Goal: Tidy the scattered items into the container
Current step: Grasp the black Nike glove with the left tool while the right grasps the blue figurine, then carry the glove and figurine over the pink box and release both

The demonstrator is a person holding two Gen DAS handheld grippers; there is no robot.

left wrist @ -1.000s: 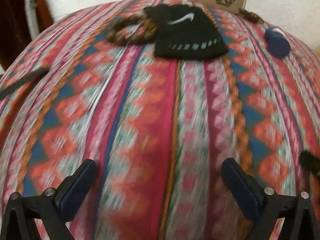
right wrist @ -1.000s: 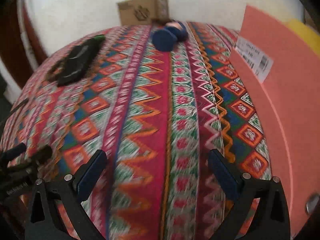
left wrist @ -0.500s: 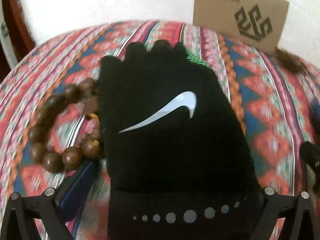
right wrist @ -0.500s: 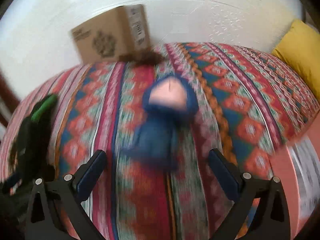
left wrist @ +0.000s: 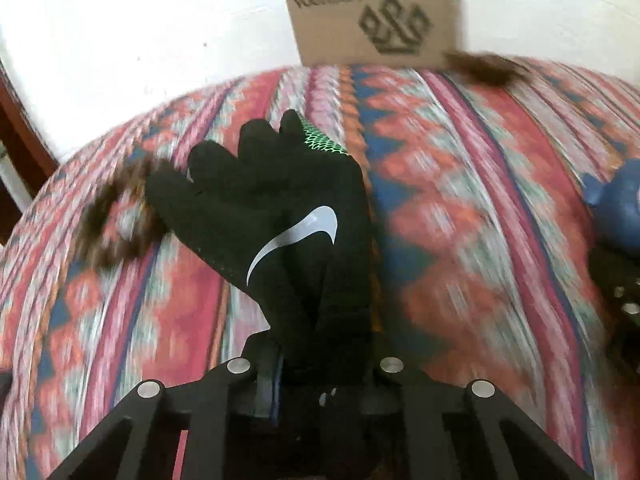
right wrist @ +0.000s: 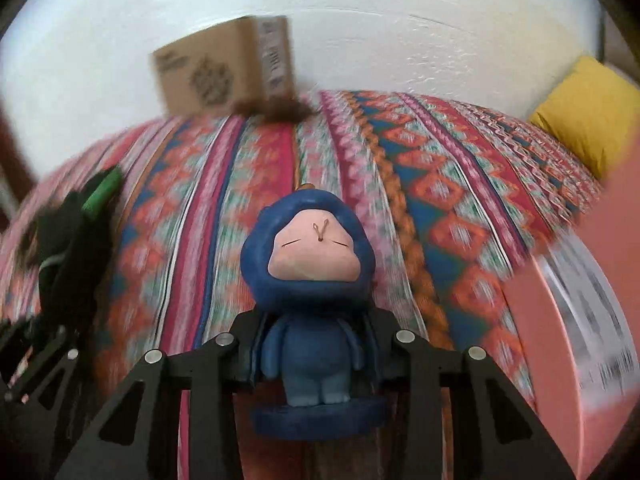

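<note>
My left gripper (left wrist: 320,364) is shut on the cuff of a black glove (left wrist: 280,216) with a white swoosh, lifting it off the patterned bedspread (left wrist: 460,200). A brown bead bracelet (left wrist: 108,224) lies blurred just left of the glove. My right gripper (right wrist: 316,352) is shut on the body of a blue hooded figurine (right wrist: 312,280) with a pink face, held upright. The pink container (right wrist: 592,320) with a barcode label is at the right of the right wrist view. The glove also shows at the left of that view (right wrist: 72,240).
A cardboard box (left wrist: 372,16) stands against the white wall at the back, with a dark brown furry item (left wrist: 484,68) beside it. A yellow pillow (right wrist: 584,116) lies at the far right. The figurine also shows at the right edge of the left wrist view (left wrist: 616,208).
Both grippers moved forward to their objects and closed: the left on the glove, the right on the figurine. Both objects are now raised off the bedspread.
</note>
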